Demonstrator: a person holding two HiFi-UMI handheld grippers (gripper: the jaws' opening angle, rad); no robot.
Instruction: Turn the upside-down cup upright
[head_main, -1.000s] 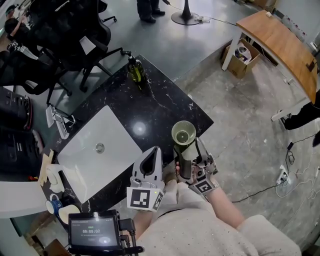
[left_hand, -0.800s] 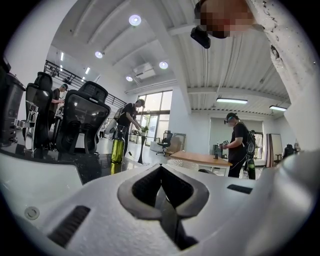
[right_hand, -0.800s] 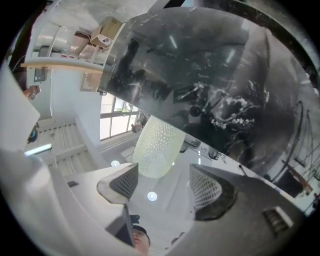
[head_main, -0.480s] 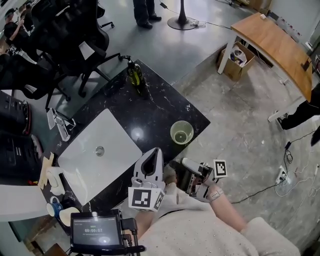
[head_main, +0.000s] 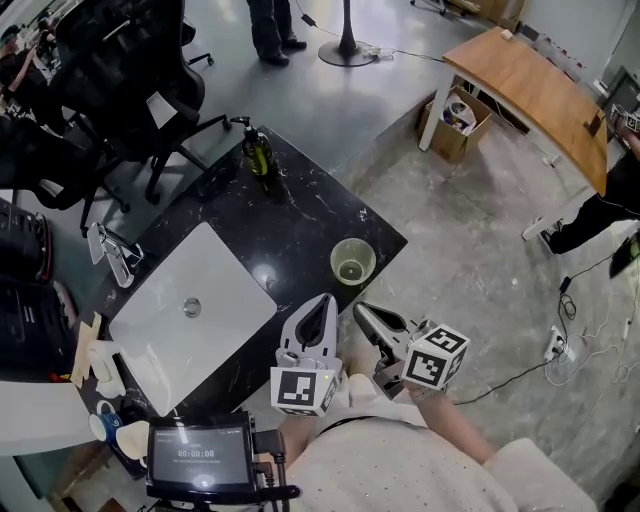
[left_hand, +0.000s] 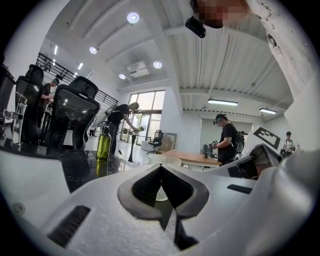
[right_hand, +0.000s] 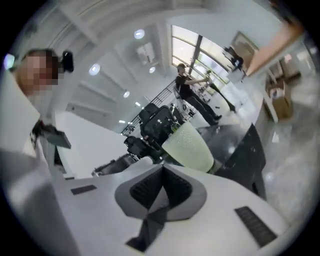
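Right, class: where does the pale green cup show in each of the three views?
Head view: cup, upright near the black counter's right edge.
Left gripper view: centre, behind the left claw.
Right gripper view: just above centre, beyond the right claw.
Shared landmark: the black counter under it.

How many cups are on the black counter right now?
1: the pale green cup, upright near the counter's right corner, just ahead of the right claw. Small clutter at the counter's lower-left end is too unclear to rule out more.
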